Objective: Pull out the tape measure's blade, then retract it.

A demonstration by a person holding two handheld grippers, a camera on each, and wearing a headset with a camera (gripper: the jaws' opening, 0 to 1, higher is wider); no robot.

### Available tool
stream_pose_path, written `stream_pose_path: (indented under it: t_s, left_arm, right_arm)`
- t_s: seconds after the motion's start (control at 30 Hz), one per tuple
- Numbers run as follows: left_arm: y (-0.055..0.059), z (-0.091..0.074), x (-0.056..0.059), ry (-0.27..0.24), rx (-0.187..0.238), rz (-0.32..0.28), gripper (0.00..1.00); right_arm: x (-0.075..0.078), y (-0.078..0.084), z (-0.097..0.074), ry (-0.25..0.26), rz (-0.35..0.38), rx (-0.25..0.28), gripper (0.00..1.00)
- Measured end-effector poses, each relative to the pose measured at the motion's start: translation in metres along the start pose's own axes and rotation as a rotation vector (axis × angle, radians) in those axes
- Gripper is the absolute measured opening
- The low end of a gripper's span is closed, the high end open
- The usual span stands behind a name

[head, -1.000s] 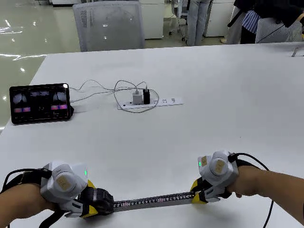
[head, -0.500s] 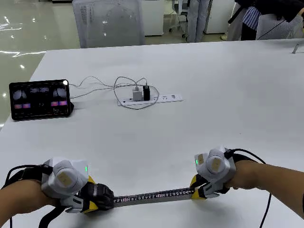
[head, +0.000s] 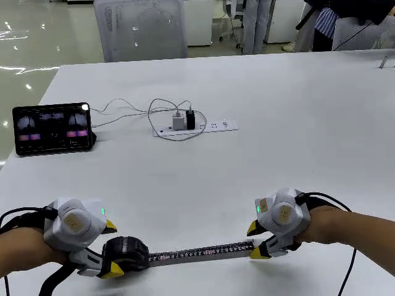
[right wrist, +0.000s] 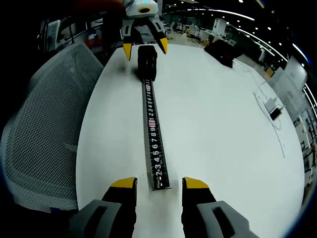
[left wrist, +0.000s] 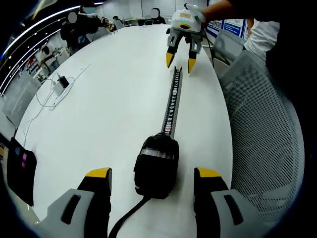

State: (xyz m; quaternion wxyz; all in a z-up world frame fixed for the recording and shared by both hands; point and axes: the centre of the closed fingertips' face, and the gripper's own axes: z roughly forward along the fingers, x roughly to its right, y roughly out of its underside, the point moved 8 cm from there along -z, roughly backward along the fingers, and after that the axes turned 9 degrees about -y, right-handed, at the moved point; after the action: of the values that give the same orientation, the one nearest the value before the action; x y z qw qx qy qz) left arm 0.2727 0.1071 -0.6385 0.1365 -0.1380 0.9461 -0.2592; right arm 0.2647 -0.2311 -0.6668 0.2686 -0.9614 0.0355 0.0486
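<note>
The black tape measure case point(head: 125, 253) lies on the white table point(head: 259, 92) near its front edge. Its blade point(head: 200, 253) is pulled out flat to the right. My left gripper point(head: 112, 249) stands open just left of the case, its yellow fingertips either side of it without touching. In the left gripper view the case point(left wrist: 157, 166) sits between the open jaws of my left gripper point(left wrist: 153, 173), and the blade point(left wrist: 172, 101) runs away toward the right gripper point(left wrist: 179, 59). My right gripper point(head: 253, 241) is open around the blade's end hook point(right wrist: 161, 186); the case point(right wrist: 147, 60) lies far along the blade.
At the left of the table stands a tablet point(head: 52, 128). A power strip point(head: 203, 129) with chargers and looped cables lies mid-table. A mesh chair point(head: 142, 28) and people stand beyond the far edge. Another mesh chair point(left wrist: 267, 124) is beside the near edge.
My left gripper has opened off the case and drawn back a little to the left. My right gripper has opened off the blade's end. The blade remains extended on the table.
</note>
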Motion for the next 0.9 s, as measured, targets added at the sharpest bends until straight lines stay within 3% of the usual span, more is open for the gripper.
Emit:
stream_pose_path:
  t_s: [0.07, 0.23, 0.33, 0.43, 0.6, 0.77, 0.83, 0.9]
  left_arm:
    - [0.000, -0.003, 0.003, 0.007, 0.014, -0.003, 0.74]
    - [0.001, -0.007, 0.003, -0.007, 0.025, -0.042, 0.80]
    - [0.003, -0.009, 0.002, -0.027, 0.041, -0.083, 0.88]
    - [0.005, -0.012, 0.001, -0.065, 0.072, -0.177, 0.98]
    - [0.010, -0.021, 0.004, -0.081, 0.151, -0.328, 0.99]
    - [0.024, -0.030, 0.005, -0.153, 0.202, -0.451, 0.99]
    - [0.032, -0.035, 0.002, -0.216, 0.218, -0.465, 0.99]
    - [0.037, -0.040, 0.001, -0.267, 0.263, -0.488, 0.99]
  right_arm:
    - [0.000, 0.000, -0.002, 0.014, 0.011, 0.010, 0.37]
    - [-0.005, 0.005, -0.004, 0.026, 0.045, 0.026, 0.42]
    - [-0.006, 0.008, -0.007, 0.055, 0.085, 0.053, 0.48]
    - [-0.007, 0.010, -0.011, 0.093, 0.135, 0.101, 0.55]
    - [-0.009, 0.018, -0.019, 0.164, 0.213, 0.165, 0.67]
    - [-0.014, 0.028, -0.029, 0.236, 0.273, 0.219, 0.77]
    - [-0.018, 0.032, -0.033, 0.252, 0.286, 0.239, 0.78]
    - [-0.021, 0.036, -0.036, 0.273, 0.300, 0.260, 0.79]
